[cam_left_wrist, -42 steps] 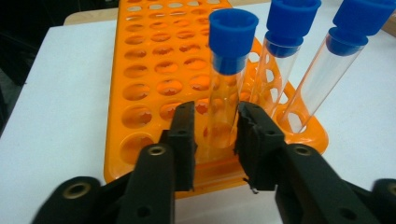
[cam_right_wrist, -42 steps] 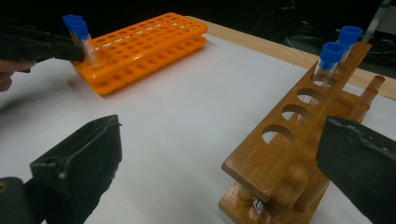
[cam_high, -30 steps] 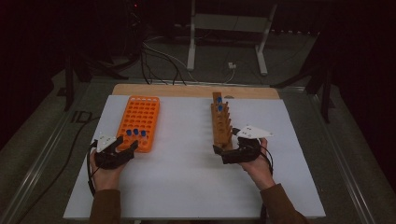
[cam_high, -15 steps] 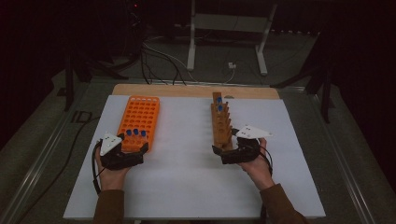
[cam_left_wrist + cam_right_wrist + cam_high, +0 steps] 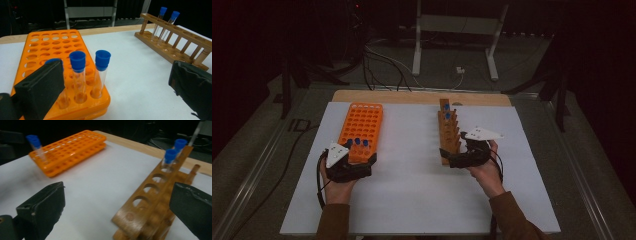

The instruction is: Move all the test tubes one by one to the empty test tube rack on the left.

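An orange tube rack point(image 5: 362, 122) lies left on the white table, with three blue-capped tubes point(image 5: 357, 143) in its near row. My left gripper point(image 5: 358, 161) sits just behind that row. Its jaws have just been opening and now stand open point(image 5: 116, 75); two tubes point(image 5: 78, 72) stand ahead between them, untouched, and a third point(image 5: 52, 61) is half hidden by the left jaw. A wooden rack point(image 5: 448, 132) with two blue-capped tubes point(image 5: 171, 157) lies to the right. My right gripper point(image 5: 453, 156) is open point(image 5: 117, 202) at its near end, which lies between the jaws.
The white sheet point(image 5: 412, 190) lies on a wooden board point(image 5: 412, 96) that shows at its far edge. Metal rails point(image 5: 582, 200) run along both sides of the table. Stand legs and cables point(image 5: 452, 70) lie on the floor beyond.
My left gripper has opened wider and drawn back a little toward the person from the orange rack's near row. The right hand and the wooden rack have kept still.
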`<state>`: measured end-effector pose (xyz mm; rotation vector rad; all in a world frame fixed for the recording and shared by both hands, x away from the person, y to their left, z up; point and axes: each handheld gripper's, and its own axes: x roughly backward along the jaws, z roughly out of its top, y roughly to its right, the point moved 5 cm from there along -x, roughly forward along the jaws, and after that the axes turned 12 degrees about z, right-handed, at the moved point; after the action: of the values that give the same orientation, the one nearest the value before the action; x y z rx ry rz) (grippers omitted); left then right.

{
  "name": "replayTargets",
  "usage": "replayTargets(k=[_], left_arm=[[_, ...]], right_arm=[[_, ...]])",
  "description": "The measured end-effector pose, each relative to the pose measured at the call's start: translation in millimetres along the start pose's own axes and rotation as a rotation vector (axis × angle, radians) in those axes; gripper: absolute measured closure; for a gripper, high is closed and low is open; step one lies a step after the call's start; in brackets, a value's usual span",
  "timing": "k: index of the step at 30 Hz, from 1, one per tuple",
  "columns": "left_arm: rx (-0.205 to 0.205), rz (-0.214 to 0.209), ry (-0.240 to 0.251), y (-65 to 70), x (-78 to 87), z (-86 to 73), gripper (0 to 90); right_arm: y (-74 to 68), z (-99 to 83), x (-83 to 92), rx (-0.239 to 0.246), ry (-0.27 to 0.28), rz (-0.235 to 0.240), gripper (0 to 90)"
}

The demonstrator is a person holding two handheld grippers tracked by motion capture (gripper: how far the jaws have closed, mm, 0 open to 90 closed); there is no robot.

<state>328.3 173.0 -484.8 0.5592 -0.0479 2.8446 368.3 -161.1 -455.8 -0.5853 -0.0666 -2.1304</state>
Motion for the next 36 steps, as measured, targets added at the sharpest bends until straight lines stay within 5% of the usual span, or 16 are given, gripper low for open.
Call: replayTargets(k=[19,23,29,36], left_arm=[[0.021,-0.013,0.004,3.7,-4.1,-0.5,0.3],[0.026,-0.01,0.008,3.6,-3.9,-0.4,0.3],[0.043,-0.009,0.015,0.3,-2.3,0.4,0.3],[0.052,-0.009,0.019,-2.0,-1.0,0.6,0.3]], right_arm=[[49.1,29.7,-34.1,-0.048,-0.036,-0.081,8.4],[58.9,30.6,-44.5,-0.061,-0.042,-0.103,17.4],[71.3,27.2,-61.4,-0.044,-0.053,-0.159,47.1],[77.5,24.8,-75.5,-0.019,-0.071,-0.252,62.3]])
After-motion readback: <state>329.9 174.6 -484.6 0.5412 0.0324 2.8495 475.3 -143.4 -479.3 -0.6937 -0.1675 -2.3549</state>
